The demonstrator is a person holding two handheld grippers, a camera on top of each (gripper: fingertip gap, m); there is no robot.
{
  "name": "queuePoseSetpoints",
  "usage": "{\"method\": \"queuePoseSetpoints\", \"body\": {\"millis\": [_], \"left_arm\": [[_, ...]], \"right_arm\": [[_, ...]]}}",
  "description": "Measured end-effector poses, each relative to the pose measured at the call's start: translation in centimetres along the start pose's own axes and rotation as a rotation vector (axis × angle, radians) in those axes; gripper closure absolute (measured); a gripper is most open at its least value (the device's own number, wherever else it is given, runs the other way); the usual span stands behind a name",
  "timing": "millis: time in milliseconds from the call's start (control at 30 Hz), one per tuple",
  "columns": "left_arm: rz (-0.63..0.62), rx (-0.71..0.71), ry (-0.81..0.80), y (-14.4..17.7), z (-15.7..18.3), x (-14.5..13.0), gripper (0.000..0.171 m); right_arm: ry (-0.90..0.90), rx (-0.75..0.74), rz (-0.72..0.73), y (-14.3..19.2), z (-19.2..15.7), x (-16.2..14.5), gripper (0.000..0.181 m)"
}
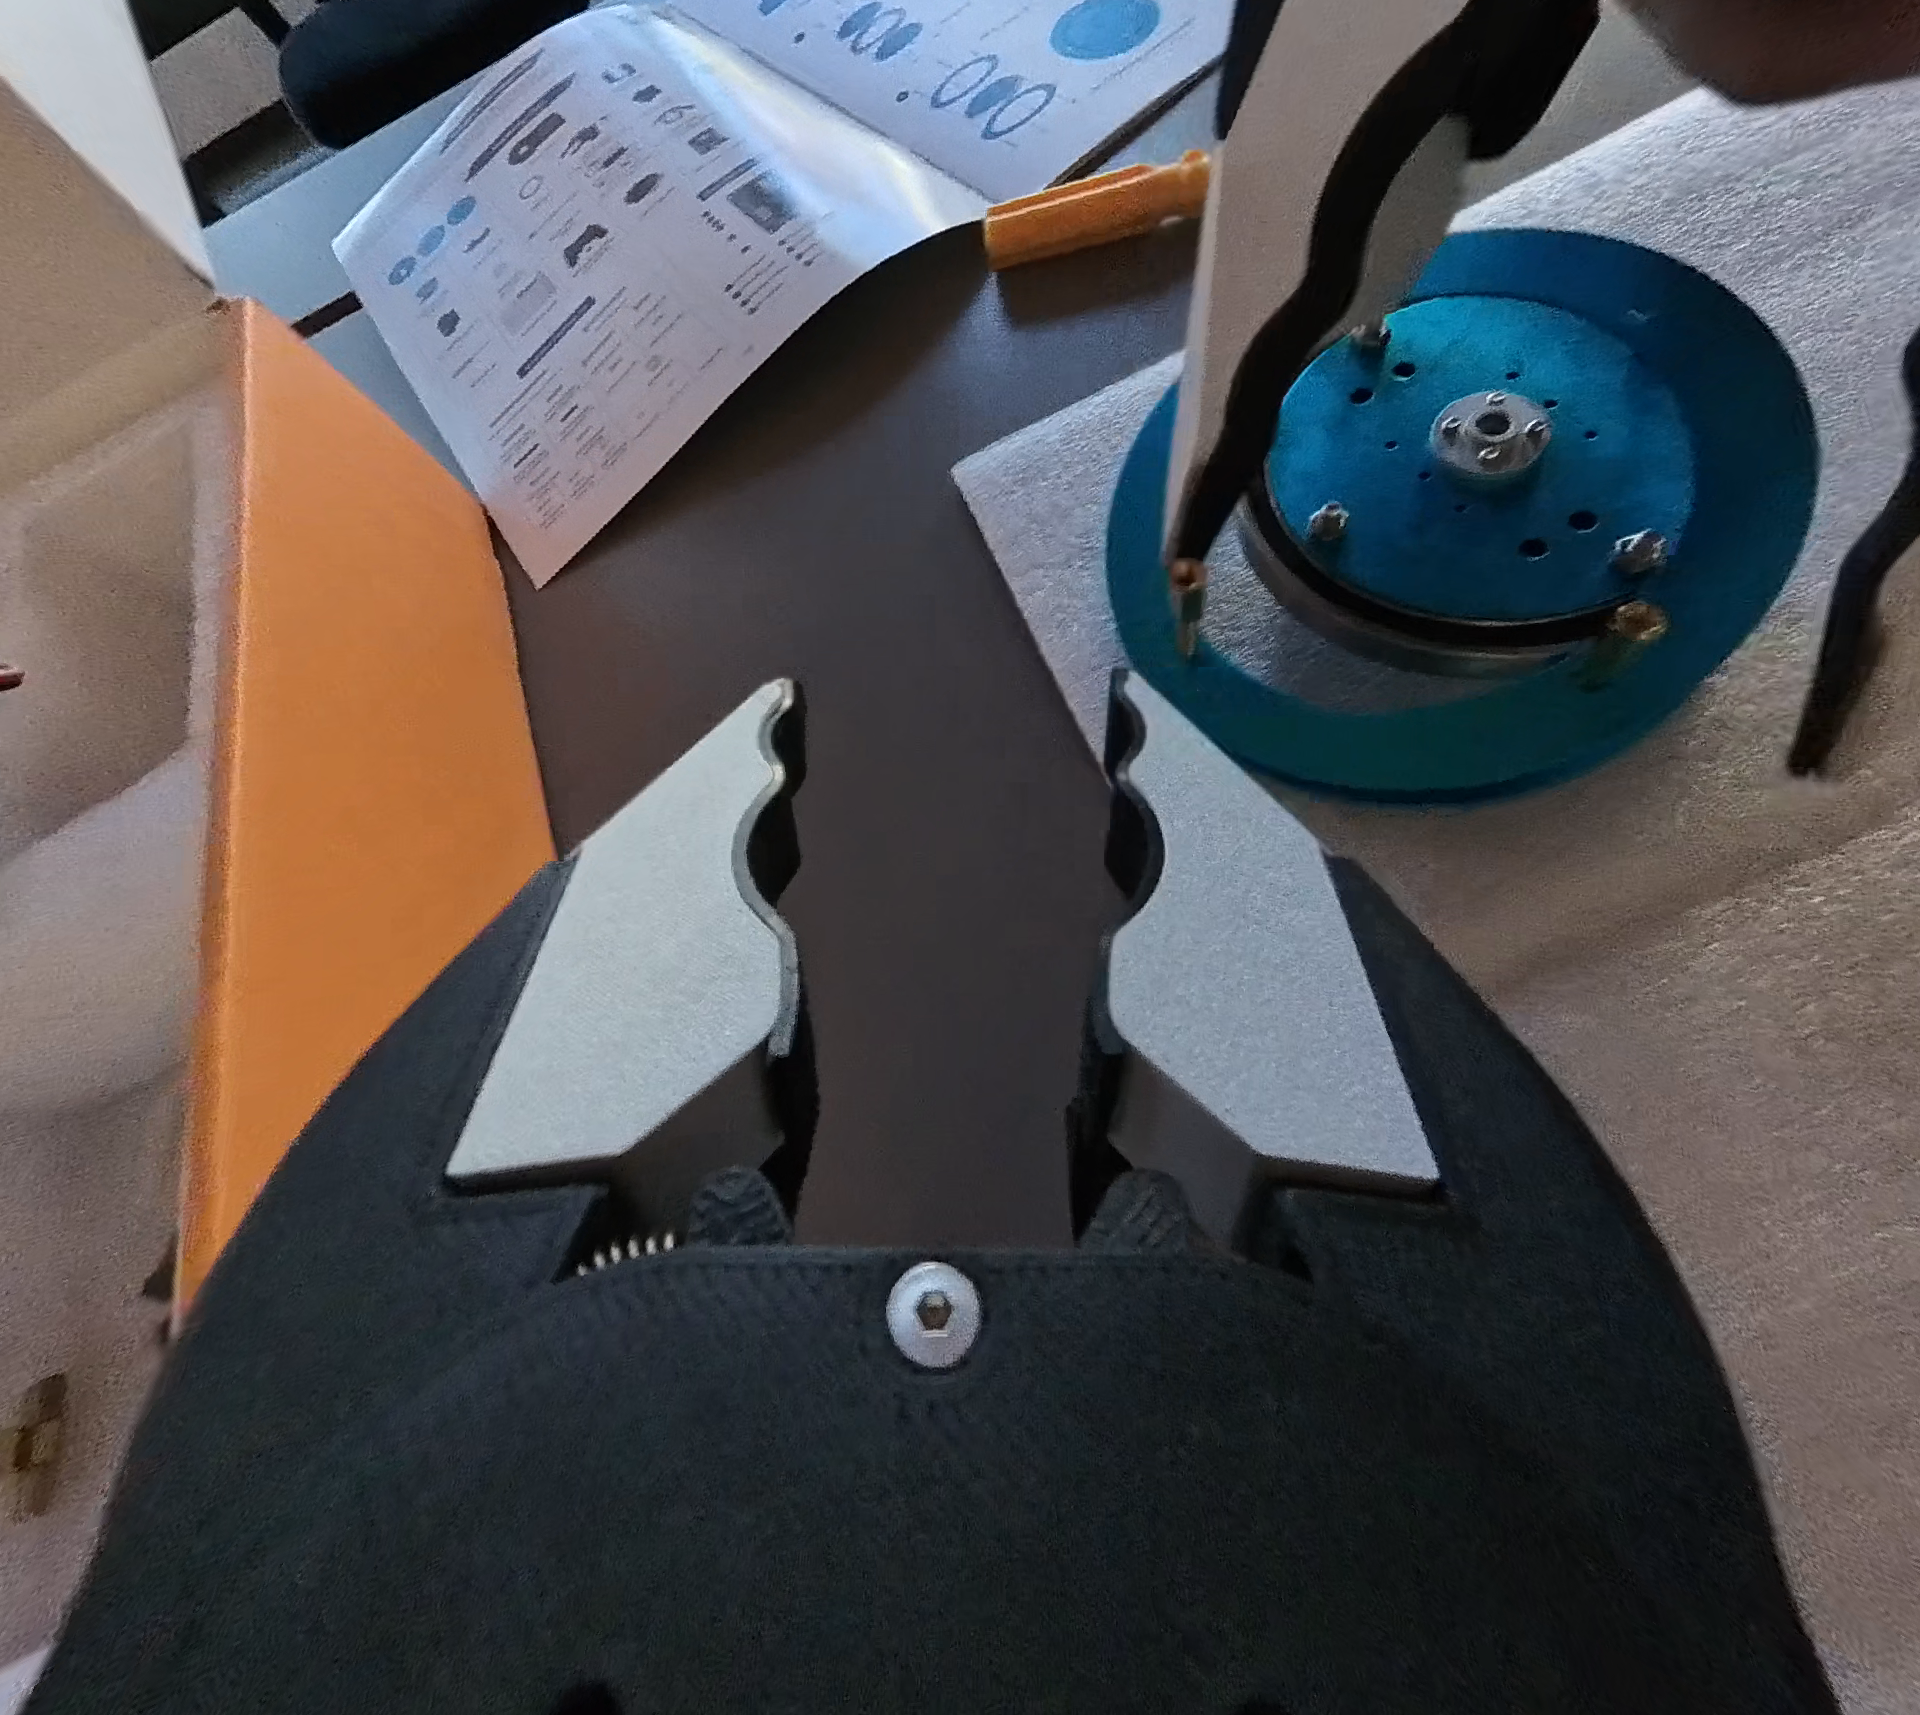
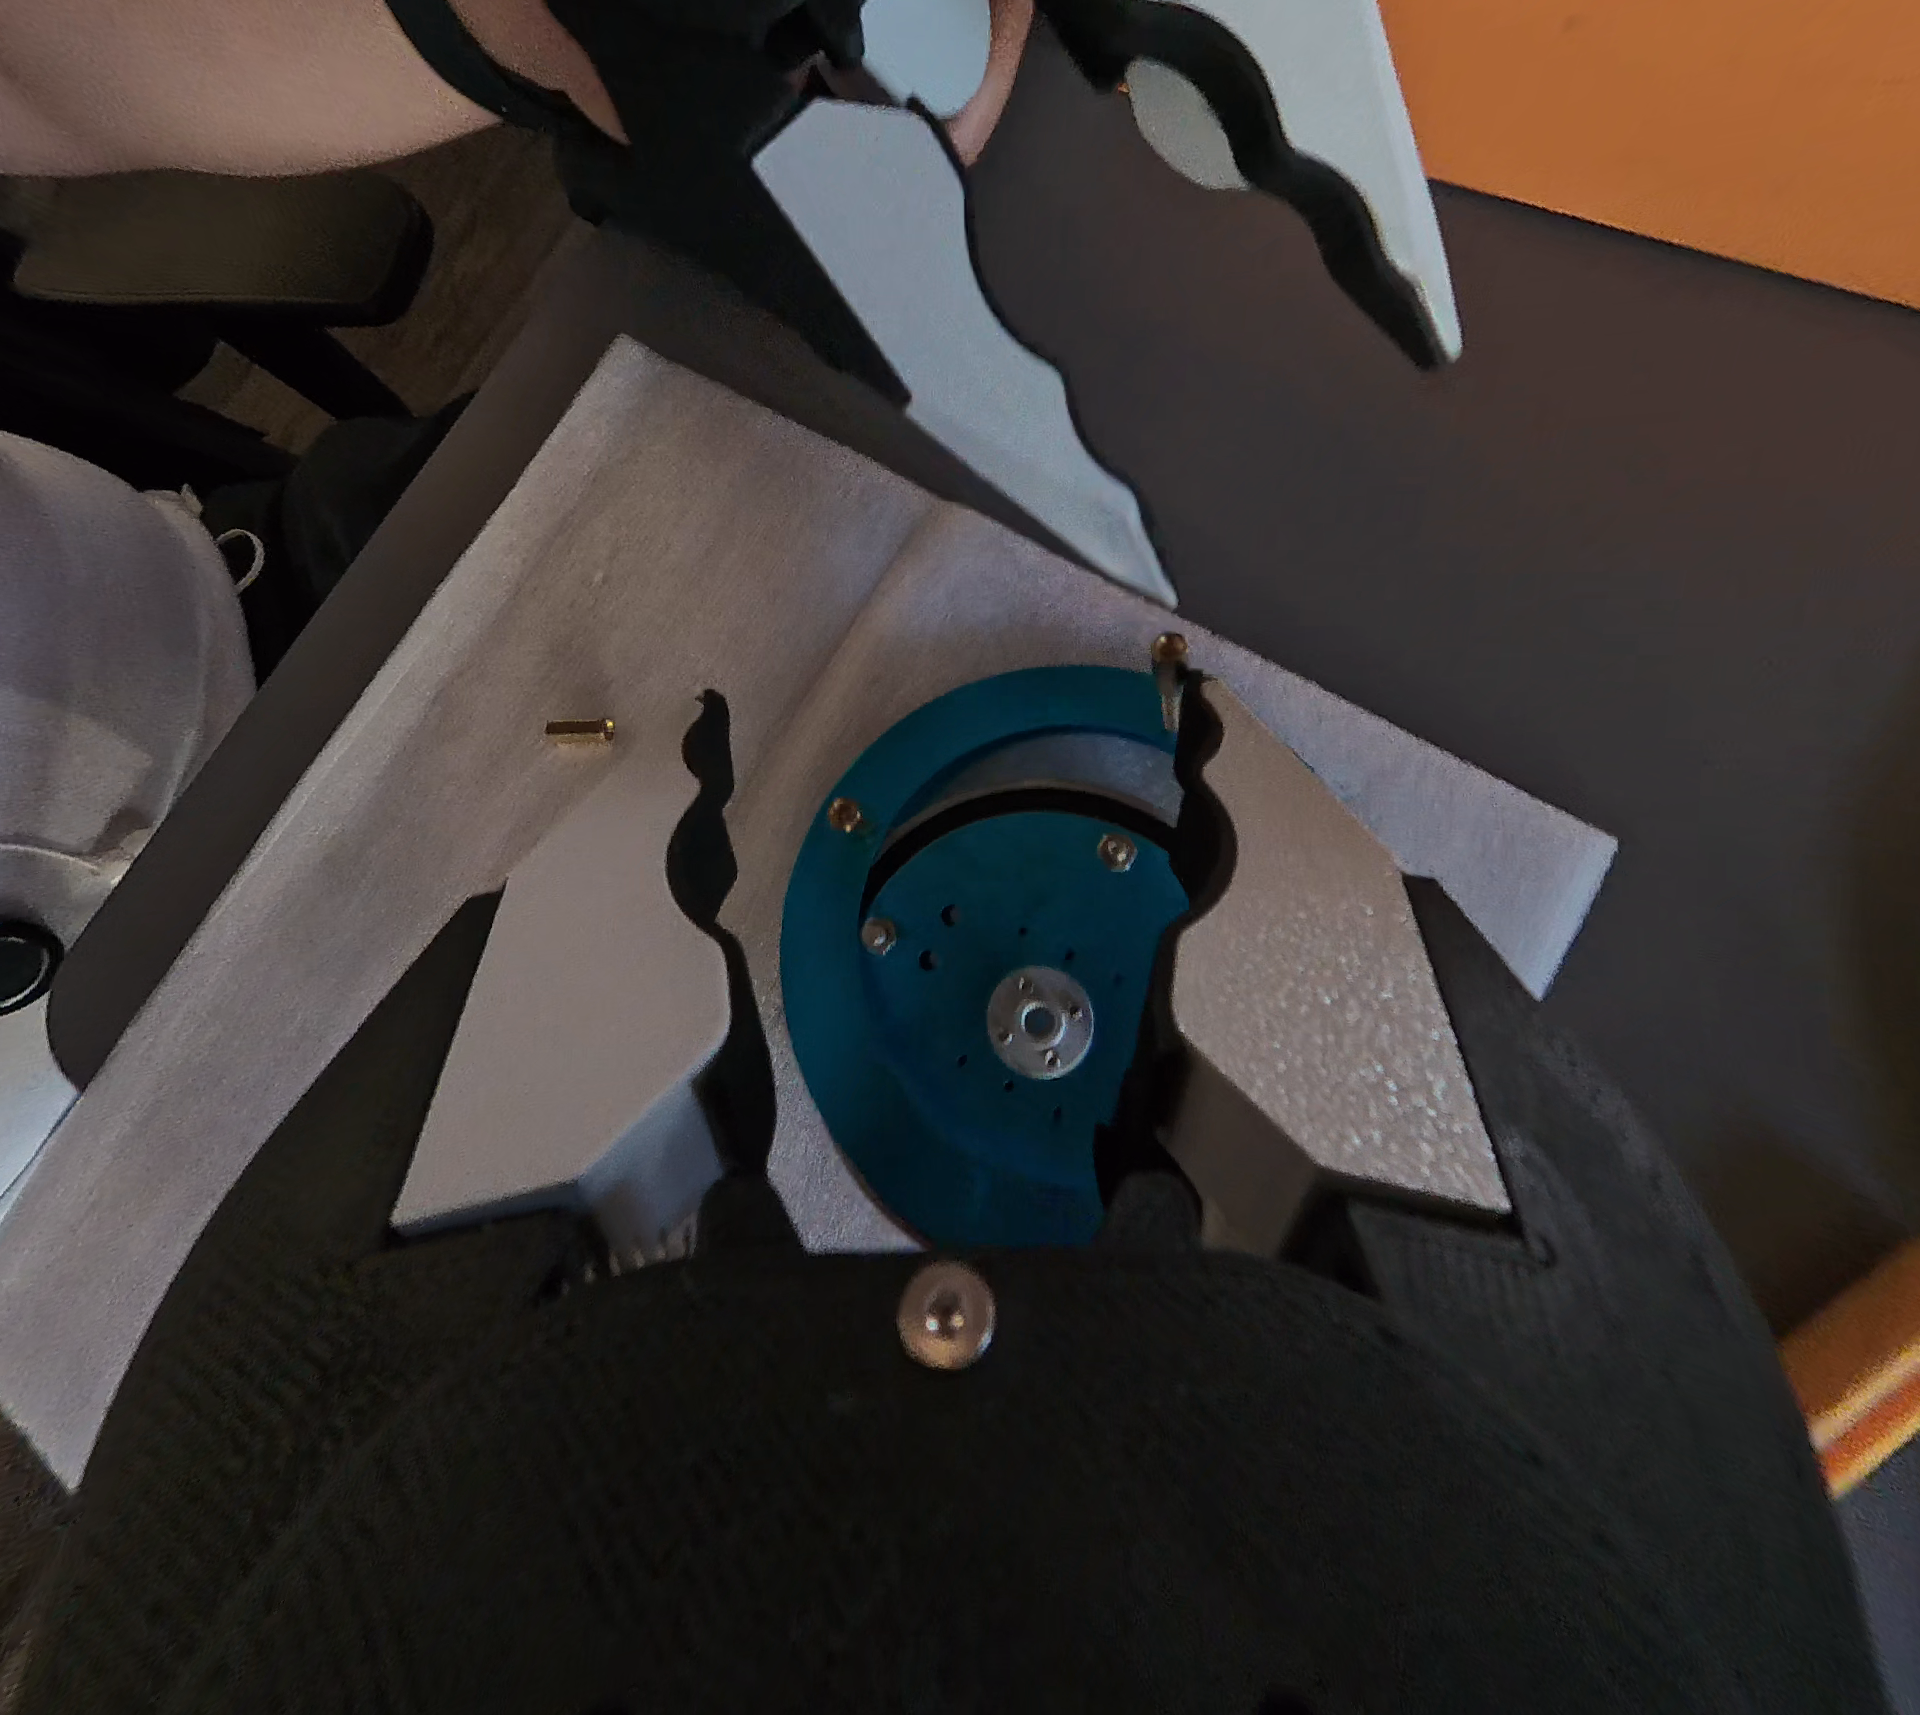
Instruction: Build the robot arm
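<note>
A blue disc assembly (image 2: 935, 990) lies on a white foam sheet (image 2: 623, 605): a wide blue ring, a grey drum, and a smaller blue disc with a silver hub (image 2: 1039, 1023) on top. My right gripper (image 2: 951, 699) is open and straddles it from above. Its right fingertip (image 2: 1195, 699) touches an upright brass standoff (image 2: 1169, 663) at the ring's edge. A second standoff (image 2: 847, 818) stands on the ring. A third (image 2: 580, 728) lies loose on the foam. My left gripper (image 1: 951, 709) is open and empty over the dark table, just left of the assembly (image 1: 1455, 502).
An open printed booklet (image 1: 727, 211) lies beyond my left gripper, with a small orange block (image 1: 1091, 216) at its edge. A large orange box (image 1: 343, 626) borders the left side. A person's hand holds each gripper. A dark office chair (image 1: 436, 3) stands past the table.
</note>
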State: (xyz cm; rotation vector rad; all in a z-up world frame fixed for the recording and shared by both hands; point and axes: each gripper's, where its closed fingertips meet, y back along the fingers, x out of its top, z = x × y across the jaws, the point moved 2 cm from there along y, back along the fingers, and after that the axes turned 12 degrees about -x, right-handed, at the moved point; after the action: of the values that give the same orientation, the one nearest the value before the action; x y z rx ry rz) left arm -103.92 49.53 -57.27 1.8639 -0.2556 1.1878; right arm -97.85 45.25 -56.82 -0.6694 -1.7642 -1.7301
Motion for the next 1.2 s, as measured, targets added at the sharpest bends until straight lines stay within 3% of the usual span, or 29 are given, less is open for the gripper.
{"method": "queuePoseSetpoints", "body": {"millis": [267,467,600,867,1200], "left_arm": [[0.011,-0.039,-0.036,-0.7,1.4,0.9,0.112],[0.006,0.005,0.012,-0.6,-0.2,0.2,0.115],[0.040,-0.044,0.021,-0.3,0.6,0.6,0.113],[-0.024,-0.069,-0.046,-1.0,1.7,0.9,0.110],[-0.003,-0.070,0.005,-0.2,0.4,0.6,0.111]], "right_arm": [[-0.019,0.000,0.022,-0.8,0.2,0.4,0.095],[-0.025,-0.012,0.005,0.1,-0.2,-0.3,0.095],[-0.048,-0.045,0.022,0.2,0.6,-0.4,0.095],[-0.015,-0.019,-0.017,-0.9,-0.2,-0.4,0.095],[-0.038,-0.052,0.017,-0.1,0.4,0.0,0.101]]}}
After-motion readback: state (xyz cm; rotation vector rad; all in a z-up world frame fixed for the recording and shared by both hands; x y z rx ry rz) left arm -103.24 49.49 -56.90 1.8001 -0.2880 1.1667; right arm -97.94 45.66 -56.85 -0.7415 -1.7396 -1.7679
